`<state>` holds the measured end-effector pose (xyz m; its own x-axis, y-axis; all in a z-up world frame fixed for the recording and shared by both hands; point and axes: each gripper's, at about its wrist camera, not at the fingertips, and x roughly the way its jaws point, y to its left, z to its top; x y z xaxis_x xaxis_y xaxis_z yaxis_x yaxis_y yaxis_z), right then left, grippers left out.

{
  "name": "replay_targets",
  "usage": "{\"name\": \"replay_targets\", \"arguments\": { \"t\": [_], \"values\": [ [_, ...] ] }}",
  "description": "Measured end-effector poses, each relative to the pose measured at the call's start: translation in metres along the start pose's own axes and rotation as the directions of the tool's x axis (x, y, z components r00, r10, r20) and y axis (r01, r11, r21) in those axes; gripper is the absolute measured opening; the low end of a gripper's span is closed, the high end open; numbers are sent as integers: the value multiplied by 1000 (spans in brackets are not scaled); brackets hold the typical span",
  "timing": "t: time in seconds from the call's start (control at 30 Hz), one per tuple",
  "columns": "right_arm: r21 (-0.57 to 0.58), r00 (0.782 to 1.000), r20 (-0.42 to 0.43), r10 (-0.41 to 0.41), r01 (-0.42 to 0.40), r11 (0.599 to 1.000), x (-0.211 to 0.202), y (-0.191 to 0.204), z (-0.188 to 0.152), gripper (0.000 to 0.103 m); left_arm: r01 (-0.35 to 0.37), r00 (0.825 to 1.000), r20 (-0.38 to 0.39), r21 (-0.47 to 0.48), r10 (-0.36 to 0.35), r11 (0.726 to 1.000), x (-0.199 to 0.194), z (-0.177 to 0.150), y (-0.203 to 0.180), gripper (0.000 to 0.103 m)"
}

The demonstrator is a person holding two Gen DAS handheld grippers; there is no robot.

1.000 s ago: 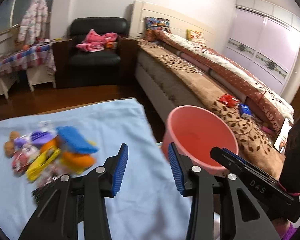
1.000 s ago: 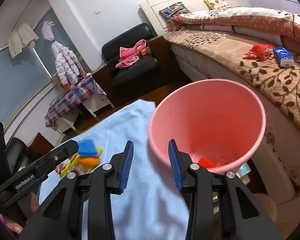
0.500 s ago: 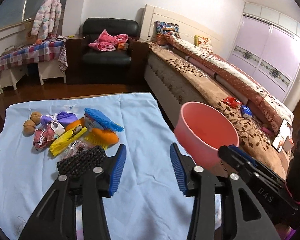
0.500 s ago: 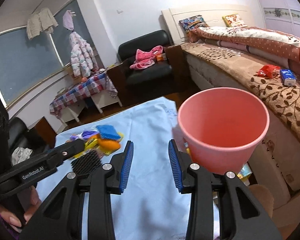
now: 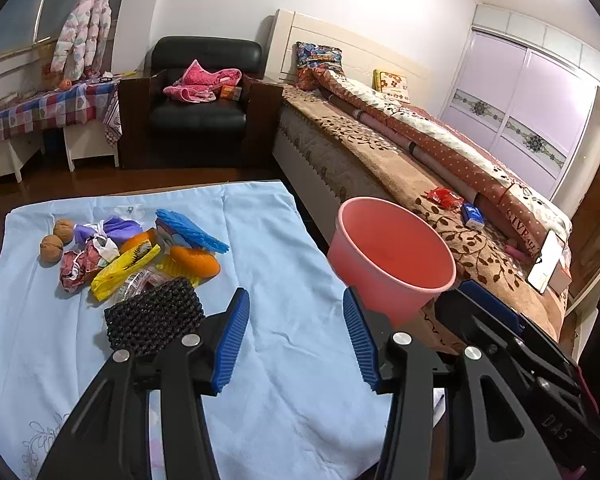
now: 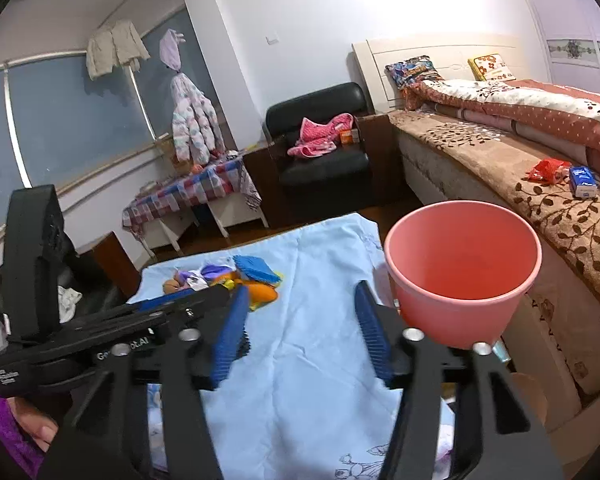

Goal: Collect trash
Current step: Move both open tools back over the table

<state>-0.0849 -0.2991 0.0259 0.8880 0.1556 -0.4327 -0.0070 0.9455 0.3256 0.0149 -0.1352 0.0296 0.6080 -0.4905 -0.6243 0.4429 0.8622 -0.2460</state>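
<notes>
Nearest, the left gripper [image 5: 296, 338] and right gripper [image 6: 302, 330] both hang with jaws apart and empty above the blue cloth [image 5: 284, 264]. Farther left on the cloth lies the trash pile [image 5: 140, 252], a black mesh pad [image 5: 154, 320] at its near edge; the pink bucket [image 5: 392, 260] stands off the cloth's right side, beside the bed [image 5: 380, 148]

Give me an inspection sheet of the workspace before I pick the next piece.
Surface: light blue cloth, wrinkled.
Job's things: trash pile at the cloth's left side; pink bucket past its right edge.
Clutter: black mesh pad nearest the left gripper; two walnuts.
Grippers: left gripper and right gripper open, holding nothing, above the cloth.
Cables: nothing seen.
Surroundings: bed, black armchair.
</notes>
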Motion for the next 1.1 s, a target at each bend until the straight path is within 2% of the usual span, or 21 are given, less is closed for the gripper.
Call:
{"name": "replay_targets", "arguments": {
  "t": [0.13, 0.27, 0.5, 0.67, 0.87, 1.1],
  "values": [
    [13, 1000, 10, 7, -7, 1000, -4, 0, 1, 58, 18, 1000, 7, -13, -18, 1000, -5, -3, 2, 49],
    [-11, 1000, 1, 21, -21, 1000, -4, 6, 1, 58, 16, 1000, 17, -27, -16, 1000, -10, -4, 2, 59],
    [-30, 999, -4, 33, -33, 999, -3, 12, 1, 58, 1, 999, 35, -21, -1, 1000, -19, -6, 2, 59],
    [-56, 999, -28, 30, -31, 998, 4, 19, 1, 58, -43, 998, 37, -13, 43, 999, -20, -7, 5, 59],
    [-62, 994, -96, 49, -55, 997, 21, 22, 0, 58, -63, 996, 50, -96, 68, 993, -23, 0, 37, 59],
    [-54, 981, -178, 83, -94, 994, 44, 22, -6, 58, -176, 982, 37, -189, 187, 966, -30, -3, 94, 59]
  ]
}}
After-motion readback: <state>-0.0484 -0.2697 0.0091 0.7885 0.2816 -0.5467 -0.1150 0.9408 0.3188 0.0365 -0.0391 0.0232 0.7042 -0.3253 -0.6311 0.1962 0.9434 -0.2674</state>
